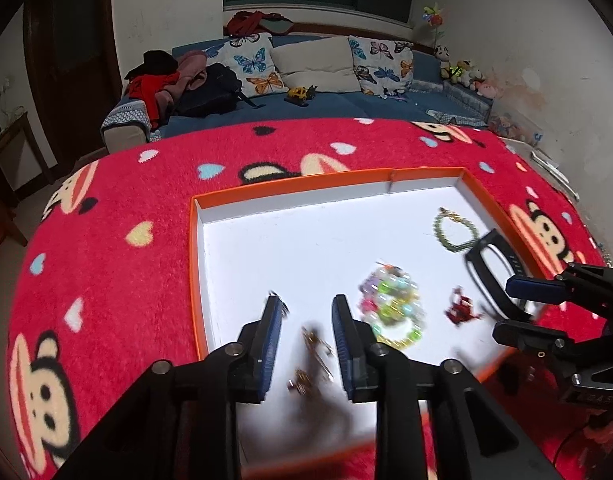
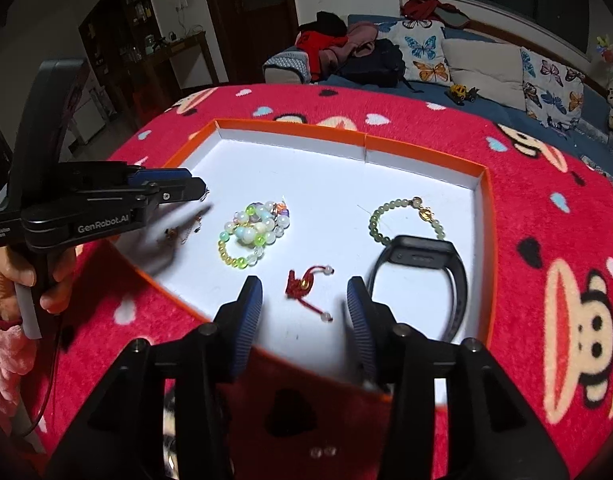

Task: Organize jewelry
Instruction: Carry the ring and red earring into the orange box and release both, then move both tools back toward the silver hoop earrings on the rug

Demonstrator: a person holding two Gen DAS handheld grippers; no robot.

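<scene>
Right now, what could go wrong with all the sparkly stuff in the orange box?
1. The thin gold chain lies loose under the open left tongs; it looks tangly and could slip out or knot when pinched.
2. The colorful bead bracelets are heaped together, so grabbing one might drag the others.
3. The black watch band rests right beside the green bead bracelet; the open right tongs could bump either one.

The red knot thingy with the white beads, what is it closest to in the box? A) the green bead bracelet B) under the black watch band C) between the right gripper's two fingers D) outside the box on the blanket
C: in the right wrist view the red knotted cord lies on the white floor of the tray, in front of the open right gripper and between its fingers.
</scene>
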